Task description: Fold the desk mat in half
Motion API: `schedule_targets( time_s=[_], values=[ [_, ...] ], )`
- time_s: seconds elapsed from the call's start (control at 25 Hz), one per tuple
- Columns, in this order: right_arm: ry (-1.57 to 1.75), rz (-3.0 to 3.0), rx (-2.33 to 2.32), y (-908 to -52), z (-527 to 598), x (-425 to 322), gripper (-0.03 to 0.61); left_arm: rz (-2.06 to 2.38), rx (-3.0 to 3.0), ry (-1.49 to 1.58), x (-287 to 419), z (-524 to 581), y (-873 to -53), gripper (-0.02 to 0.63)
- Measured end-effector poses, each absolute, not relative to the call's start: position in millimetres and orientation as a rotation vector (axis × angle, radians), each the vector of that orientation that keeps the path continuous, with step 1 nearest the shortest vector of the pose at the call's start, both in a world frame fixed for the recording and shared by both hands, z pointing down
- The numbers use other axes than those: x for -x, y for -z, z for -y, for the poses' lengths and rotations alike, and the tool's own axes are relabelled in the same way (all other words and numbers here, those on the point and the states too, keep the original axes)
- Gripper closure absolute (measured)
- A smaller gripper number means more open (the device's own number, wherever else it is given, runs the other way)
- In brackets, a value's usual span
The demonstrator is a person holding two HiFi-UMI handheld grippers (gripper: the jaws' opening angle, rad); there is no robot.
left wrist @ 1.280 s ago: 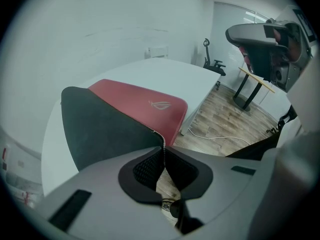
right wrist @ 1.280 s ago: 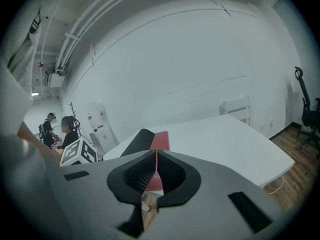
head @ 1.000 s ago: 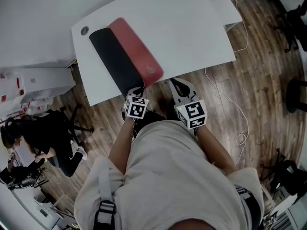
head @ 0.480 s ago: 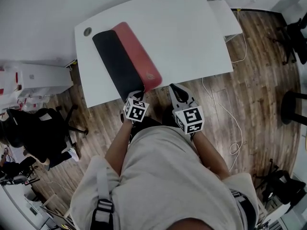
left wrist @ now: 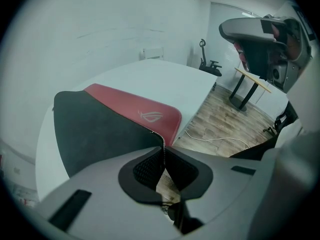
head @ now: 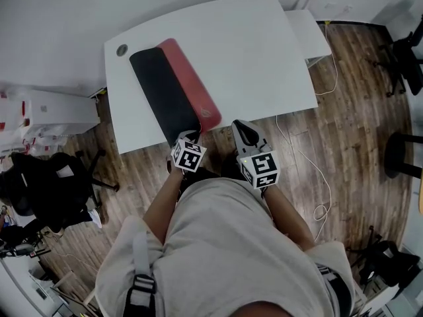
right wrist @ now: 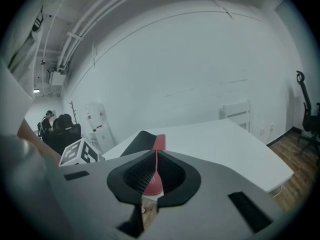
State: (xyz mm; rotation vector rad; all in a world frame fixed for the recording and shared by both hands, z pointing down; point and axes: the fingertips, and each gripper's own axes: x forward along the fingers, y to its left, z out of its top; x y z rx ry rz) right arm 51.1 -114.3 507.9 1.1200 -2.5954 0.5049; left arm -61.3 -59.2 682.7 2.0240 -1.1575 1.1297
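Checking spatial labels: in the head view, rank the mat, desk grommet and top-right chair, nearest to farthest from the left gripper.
1. Mat, clamped in the left gripper.
2. Grommet, far-left corner of the desk.
3. Chair, top right, beyond the desk.

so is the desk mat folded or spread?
Partly folded: the red rectangular fabric desk mat has a black flap over its left side; rest uncovered.

My left gripper (head: pixel 188 137) met the near end of the desk mat (head: pixel 173 91), black beside red, on the white desk (head: pixel 251 51); my right gripper (head: pixel 240 127) hung just off the desk's edge.
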Motion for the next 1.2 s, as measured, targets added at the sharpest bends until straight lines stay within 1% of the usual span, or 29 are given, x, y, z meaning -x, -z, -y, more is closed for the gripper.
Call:
schedule_targets(
  time_s=[1.2],
  values=[
    [-0.492,2.589,-1.158,-506.4,120.3,-64.8,0.537,1.121,-2.051,-1.115,39.6,74.5,-680.1,0.586]
  ],
)
